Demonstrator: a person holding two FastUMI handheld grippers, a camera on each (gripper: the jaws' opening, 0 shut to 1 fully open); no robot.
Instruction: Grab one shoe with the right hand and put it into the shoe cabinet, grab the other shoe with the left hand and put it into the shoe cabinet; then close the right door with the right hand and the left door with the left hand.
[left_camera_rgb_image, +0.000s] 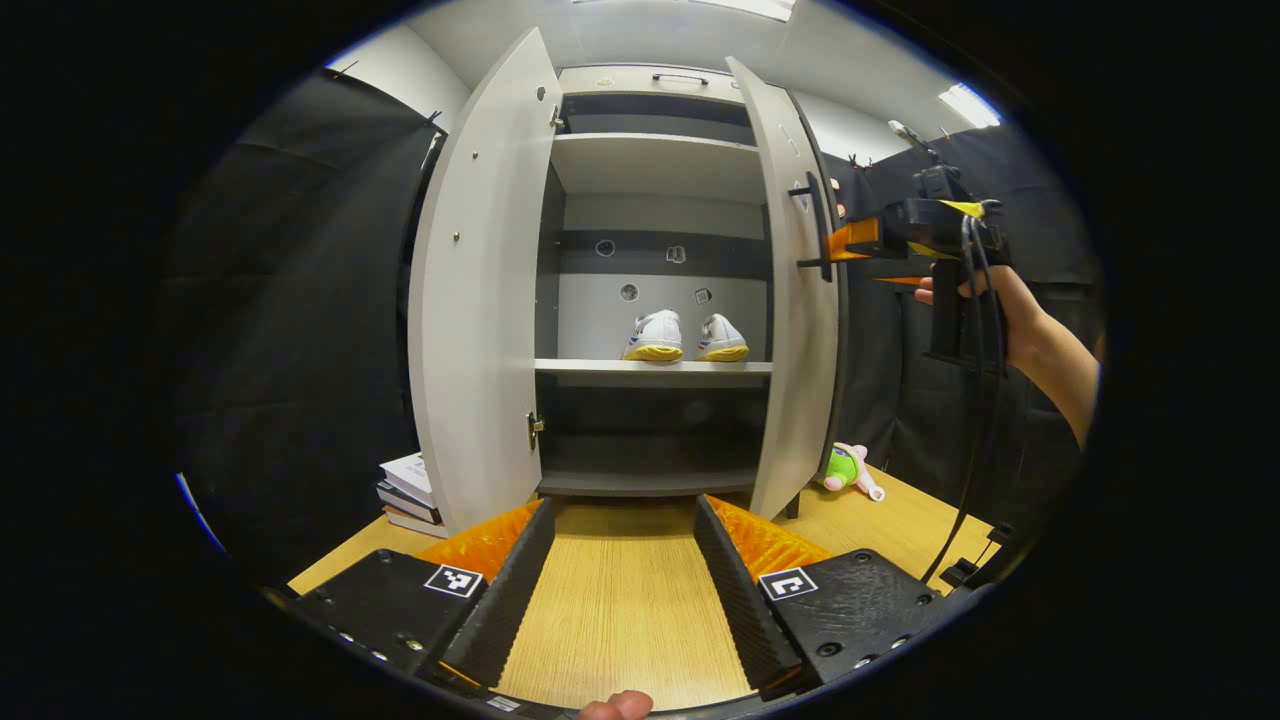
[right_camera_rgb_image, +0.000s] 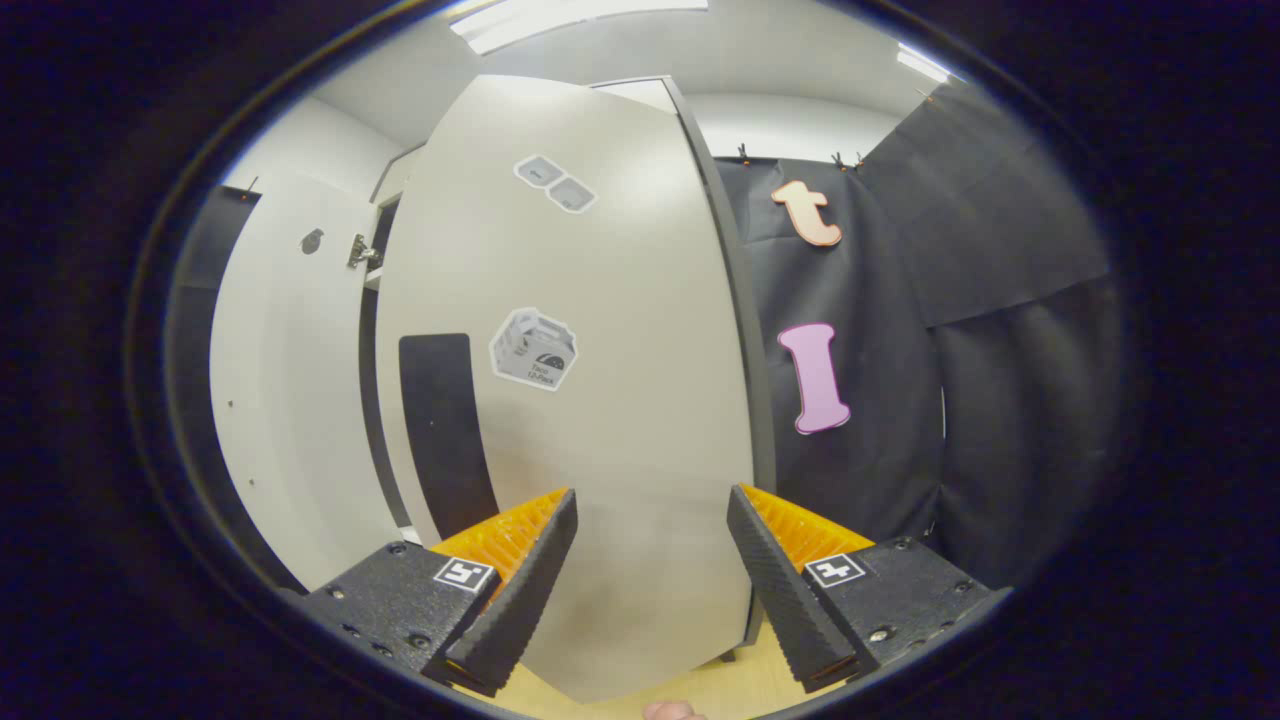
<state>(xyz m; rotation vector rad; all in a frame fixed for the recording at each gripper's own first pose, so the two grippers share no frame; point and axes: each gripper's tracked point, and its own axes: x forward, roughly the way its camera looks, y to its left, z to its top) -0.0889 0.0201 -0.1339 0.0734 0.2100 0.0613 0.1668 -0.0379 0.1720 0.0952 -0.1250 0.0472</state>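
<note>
The left gripper (left_camera_rgb_image: 622, 545) hangs wide open over the wooden table (left_camera_rgb_image: 620, 610), holding nothing. The right gripper (right_camera_rgb_image: 652, 540) (equally spread, empty) faces the right door (right_camera_rgb_image: 600, 400). Beyond, two open doors flank the shoe cabinet (left_camera_rgb_image: 655, 165); two shoes (left_camera_rgb_image: 685, 337) sit side by side on its middle shelf.
</note>
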